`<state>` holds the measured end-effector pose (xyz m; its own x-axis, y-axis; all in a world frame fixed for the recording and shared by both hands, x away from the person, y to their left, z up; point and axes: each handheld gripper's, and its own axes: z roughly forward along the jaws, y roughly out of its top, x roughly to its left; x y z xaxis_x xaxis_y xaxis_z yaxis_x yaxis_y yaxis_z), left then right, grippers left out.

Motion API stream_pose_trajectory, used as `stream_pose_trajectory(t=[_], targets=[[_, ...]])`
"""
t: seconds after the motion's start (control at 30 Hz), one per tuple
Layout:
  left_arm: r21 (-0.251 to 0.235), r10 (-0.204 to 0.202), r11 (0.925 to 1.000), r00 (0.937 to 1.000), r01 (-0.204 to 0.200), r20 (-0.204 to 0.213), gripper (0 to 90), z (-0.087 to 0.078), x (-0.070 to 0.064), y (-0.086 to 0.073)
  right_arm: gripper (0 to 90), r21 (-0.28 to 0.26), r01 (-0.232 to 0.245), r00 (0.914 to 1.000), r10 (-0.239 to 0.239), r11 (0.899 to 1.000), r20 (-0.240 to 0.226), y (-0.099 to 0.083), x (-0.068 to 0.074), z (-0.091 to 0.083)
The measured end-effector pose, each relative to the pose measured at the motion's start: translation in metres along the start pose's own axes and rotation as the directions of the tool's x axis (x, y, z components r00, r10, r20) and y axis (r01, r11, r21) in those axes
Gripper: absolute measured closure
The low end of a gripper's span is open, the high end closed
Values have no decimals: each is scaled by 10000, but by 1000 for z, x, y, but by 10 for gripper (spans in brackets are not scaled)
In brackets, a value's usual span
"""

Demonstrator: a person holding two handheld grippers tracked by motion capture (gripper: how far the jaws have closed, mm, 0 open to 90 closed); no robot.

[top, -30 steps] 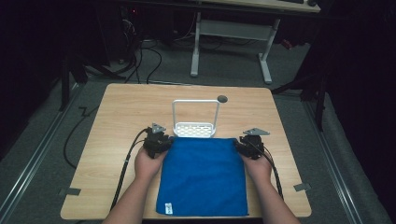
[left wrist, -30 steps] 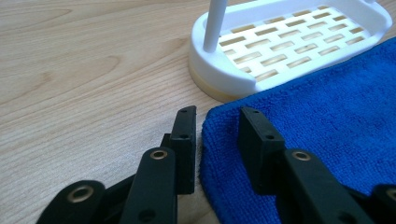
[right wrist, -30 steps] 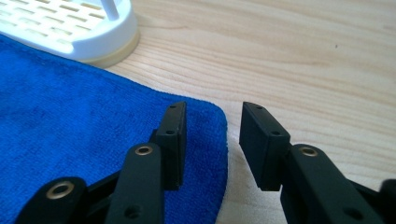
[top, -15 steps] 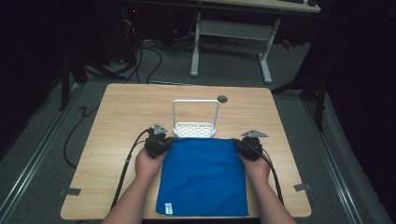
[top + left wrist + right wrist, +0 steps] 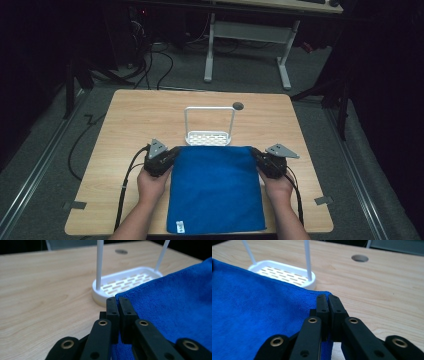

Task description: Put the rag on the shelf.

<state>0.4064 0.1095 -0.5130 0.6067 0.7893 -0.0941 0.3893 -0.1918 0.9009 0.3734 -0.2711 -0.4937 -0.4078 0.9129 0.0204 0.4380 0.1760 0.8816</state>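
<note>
A blue towel (image 5: 215, 187) lies flat on the wooden table (image 5: 125, 120), its far edge against a white slotted rack (image 5: 209, 136) with a tall hoop handle. My left gripper (image 5: 169, 156) is shut on the towel's far left corner (image 5: 125, 295). My right gripper (image 5: 256, 156) is shut on the far right corner (image 5: 322, 293). In the left gripper view the jaws (image 5: 117, 302) meet over the blue edge, with the rack (image 5: 125, 283) just beyond. In the right gripper view the closed jaws (image 5: 327, 300) pinch the corner beside the rack (image 5: 282, 273).
A round cable hole (image 5: 238, 105) sits in the table behind the rack. Black cables (image 5: 127, 185) trail from the left gripper off the front edge. A desk frame (image 5: 245, 45) and cables stand on the dark floor beyond the table.
</note>
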Motion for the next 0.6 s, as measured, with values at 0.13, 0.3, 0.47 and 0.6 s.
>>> stream_pose_trajectory(t=[0.13, 0.3, 0.47, 0.6], targets=[[-500, -26, 9987, 10000, 25, -9, 879, -14, -4, 7, 881, -332, -118, 9999, 118, 9994, -21, 3, 3, -4], [-789, 367, 9962, 9993, -370, -48, 879, -22, -12, 9, 881, -753, -86, 9999, 82, 9971, -64, 6, 12, -12], [-1259, 430, 9911, 9991, -432, -45, 878, -34, -18, 16, 881, -1379, 65, 9998, -90, 9904, -176, 12, 20, -25], [-1585, 463, 9863, 9989, -468, -66, 878, -43, -22, 21, 882, -1991, 126, 9994, -188, 9799, -292, 18, 24, -37]])
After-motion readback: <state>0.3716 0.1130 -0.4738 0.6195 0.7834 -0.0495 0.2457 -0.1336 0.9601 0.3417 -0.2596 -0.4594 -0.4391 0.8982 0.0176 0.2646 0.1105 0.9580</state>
